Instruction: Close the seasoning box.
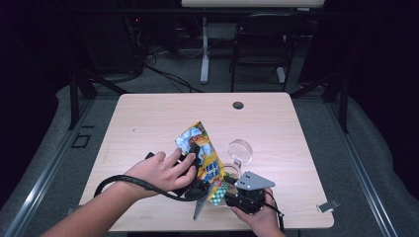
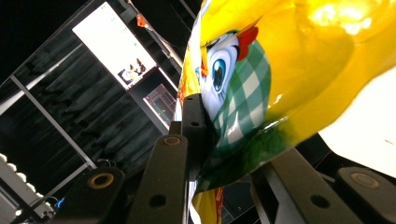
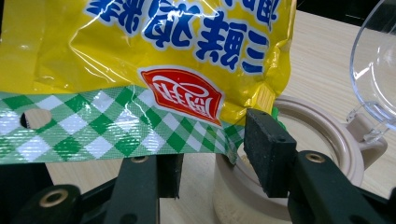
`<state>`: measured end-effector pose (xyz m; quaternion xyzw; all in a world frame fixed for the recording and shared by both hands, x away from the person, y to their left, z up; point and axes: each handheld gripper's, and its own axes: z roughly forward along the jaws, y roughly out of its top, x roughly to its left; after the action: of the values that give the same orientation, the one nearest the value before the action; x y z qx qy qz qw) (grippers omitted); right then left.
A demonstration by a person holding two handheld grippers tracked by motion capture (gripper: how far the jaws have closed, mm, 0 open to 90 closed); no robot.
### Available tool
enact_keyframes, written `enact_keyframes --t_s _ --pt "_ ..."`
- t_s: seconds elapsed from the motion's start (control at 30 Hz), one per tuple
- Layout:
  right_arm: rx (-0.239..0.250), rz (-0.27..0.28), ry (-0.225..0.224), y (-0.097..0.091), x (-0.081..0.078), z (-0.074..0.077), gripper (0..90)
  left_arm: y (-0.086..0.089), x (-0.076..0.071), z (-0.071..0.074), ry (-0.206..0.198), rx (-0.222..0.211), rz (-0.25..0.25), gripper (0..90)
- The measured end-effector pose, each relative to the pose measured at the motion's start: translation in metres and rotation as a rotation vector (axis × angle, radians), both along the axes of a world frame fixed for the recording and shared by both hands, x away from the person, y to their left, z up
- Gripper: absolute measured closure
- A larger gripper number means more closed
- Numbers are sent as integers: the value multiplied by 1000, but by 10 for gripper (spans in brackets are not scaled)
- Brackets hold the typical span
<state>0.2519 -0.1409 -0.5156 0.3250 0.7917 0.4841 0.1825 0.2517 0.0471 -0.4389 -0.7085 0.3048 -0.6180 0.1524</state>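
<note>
Snack bag (image 1: 200, 153), yellow with a green-checked end: held above the near part of the light wooden table (image 1: 148, 118), tilted, between both grippers. Left gripper (image 1: 190, 168): jaws clamped on the bag; its own view showed a cartoon eye and checked print pressed against a black pad (image 2: 194, 121), with a lit screen (image 2: 114, 46) behind. Right gripper (image 1: 232, 190): jaws apart around the checked edge (image 3: 116, 126), pads not visibly pressing. Its view alone showed the beige container (image 3: 303, 140) below the bag, its clear hinged lid (image 1: 239, 150) raised. Room dark; chair (image 1: 262, 44) beyond the table. Bag's lower corner hidden behind the grippers.
</note>
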Motion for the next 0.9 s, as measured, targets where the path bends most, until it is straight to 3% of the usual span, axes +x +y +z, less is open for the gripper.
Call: enact_keyframes --t_s 0.9 --pt "-3 1 -1 0 0 0 582 -1 -1 1 0 2 -5 804"
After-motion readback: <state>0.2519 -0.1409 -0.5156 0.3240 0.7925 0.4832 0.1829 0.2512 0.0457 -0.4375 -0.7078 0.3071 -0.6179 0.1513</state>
